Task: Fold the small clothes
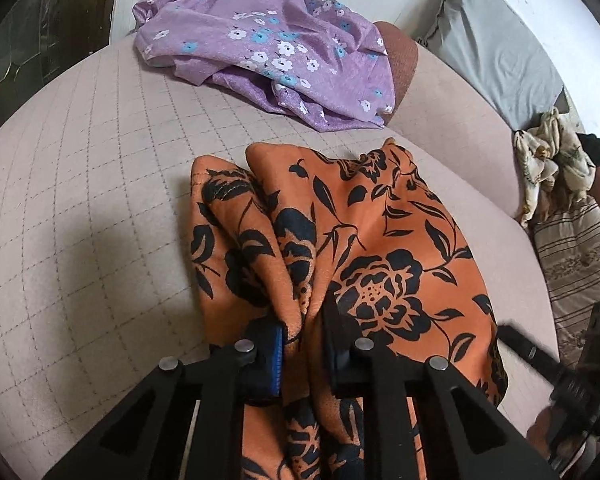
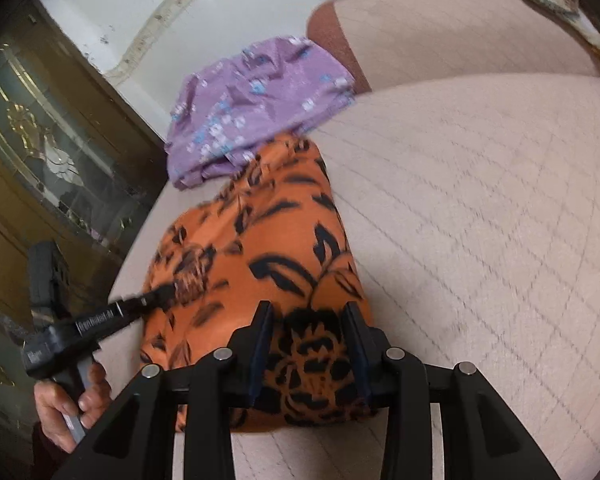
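I see an orange garment (image 1: 364,240) printed with black flowers and leaves at centre frame. Above it lies a purple cloth (image 1: 268,48) dotted with white and blue blossoms. Both rest on a pale pink quilted cover (image 1: 80,200) stitched in a grid. A grey pillow (image 1: 496,52) sits upper right.
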The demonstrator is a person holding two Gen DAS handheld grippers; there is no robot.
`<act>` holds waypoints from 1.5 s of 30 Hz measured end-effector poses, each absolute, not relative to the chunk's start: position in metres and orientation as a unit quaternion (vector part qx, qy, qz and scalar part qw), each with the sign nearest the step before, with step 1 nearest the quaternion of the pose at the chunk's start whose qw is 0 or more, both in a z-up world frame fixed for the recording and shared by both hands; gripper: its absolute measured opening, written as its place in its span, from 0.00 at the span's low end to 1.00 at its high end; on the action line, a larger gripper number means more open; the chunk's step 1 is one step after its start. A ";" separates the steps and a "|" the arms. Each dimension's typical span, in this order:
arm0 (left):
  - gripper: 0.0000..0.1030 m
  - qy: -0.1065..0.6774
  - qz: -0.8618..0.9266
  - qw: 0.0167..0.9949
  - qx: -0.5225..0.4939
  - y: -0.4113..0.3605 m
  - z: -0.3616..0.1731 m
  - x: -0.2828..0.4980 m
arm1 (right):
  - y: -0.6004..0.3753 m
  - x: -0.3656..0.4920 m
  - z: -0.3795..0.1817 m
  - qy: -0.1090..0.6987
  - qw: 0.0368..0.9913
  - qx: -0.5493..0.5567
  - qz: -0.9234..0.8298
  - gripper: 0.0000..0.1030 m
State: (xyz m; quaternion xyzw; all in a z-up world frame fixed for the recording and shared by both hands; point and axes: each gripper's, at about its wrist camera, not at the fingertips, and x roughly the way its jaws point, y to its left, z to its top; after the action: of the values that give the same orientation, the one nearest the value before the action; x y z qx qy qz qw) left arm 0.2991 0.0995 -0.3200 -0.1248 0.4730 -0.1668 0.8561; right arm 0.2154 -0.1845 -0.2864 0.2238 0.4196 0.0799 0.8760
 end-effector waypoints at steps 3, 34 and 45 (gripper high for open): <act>0.17 0.475 -0.176 0.852 -0.136 0.105 -0.322 0.299 | -0.179 0.227 -0.278 0.404 0.887 0.211 0.074 0.38; 0.39 0.431 -0.127 0.893 -0.039 0.080 -0.324 0.279 | -0.140 0.181 -0.326 0.482 0.850 0.202 0.068 0.39; 0.49 0.414 -0.113 0.903 -0.026 0.081 -0.326 0.271 | -0.138 0.178 -0.325 0.488 0.849 0.192 0.056 0.38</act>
State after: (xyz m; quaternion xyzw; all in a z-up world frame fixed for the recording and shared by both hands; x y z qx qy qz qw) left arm 0.2711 0.0808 -0.3259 -0.0255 0.4139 -0.1133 0.9029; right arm 0.1782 -0.1382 -0.3252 0.1916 0.4885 0.0563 0.8494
